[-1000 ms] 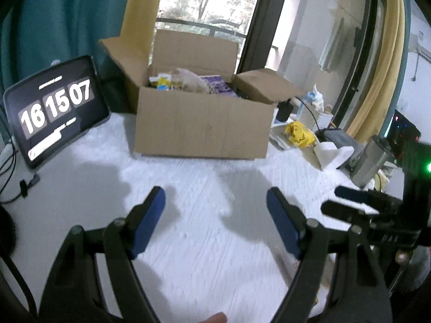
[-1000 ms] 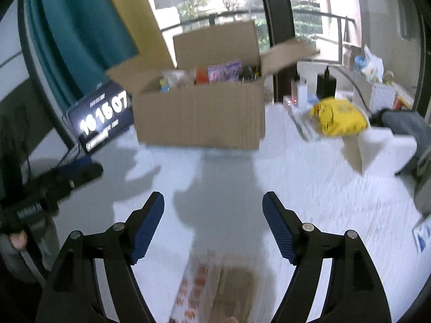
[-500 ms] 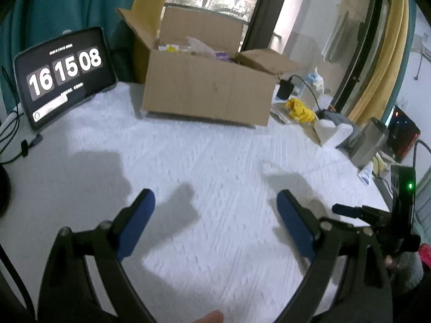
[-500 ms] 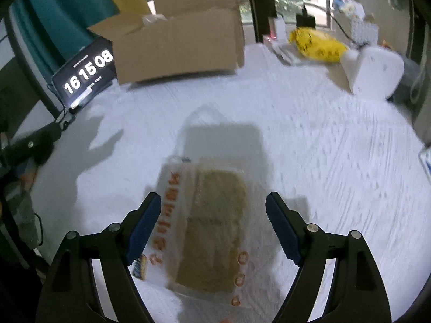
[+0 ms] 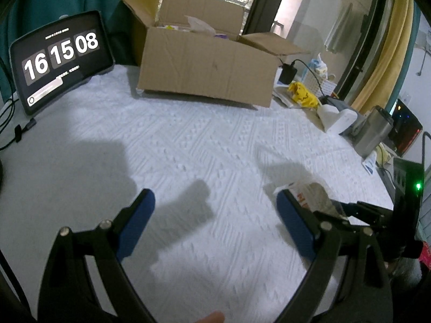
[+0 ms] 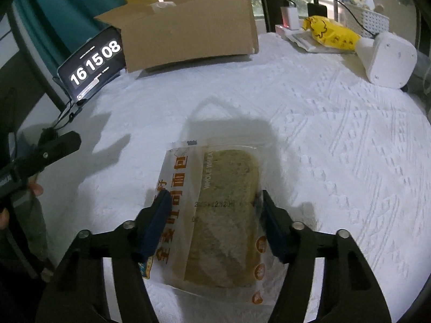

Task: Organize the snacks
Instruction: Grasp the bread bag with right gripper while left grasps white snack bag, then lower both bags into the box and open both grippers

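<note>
Your right tongs (image 6: pixel 212 210) have just been closing and now pinch the bread packet (image 6: pixel 215 207); squeeze gently, lift level. Left tongs (image 5: pixel 215 215) gape empty.

Tablet clock (image 5: pixel 60 59) propped upright at far left, cable (image 5: pixel 16 132) trailing beside it. Yellow bag (image 6: pixel 332 36) far right, just beside white stand (image 6: pixel 388 59). Steel canister (image 5: pixel 373 132) right edge. White textured cloth (image 5: pixel 202 148) covering table.
</note>
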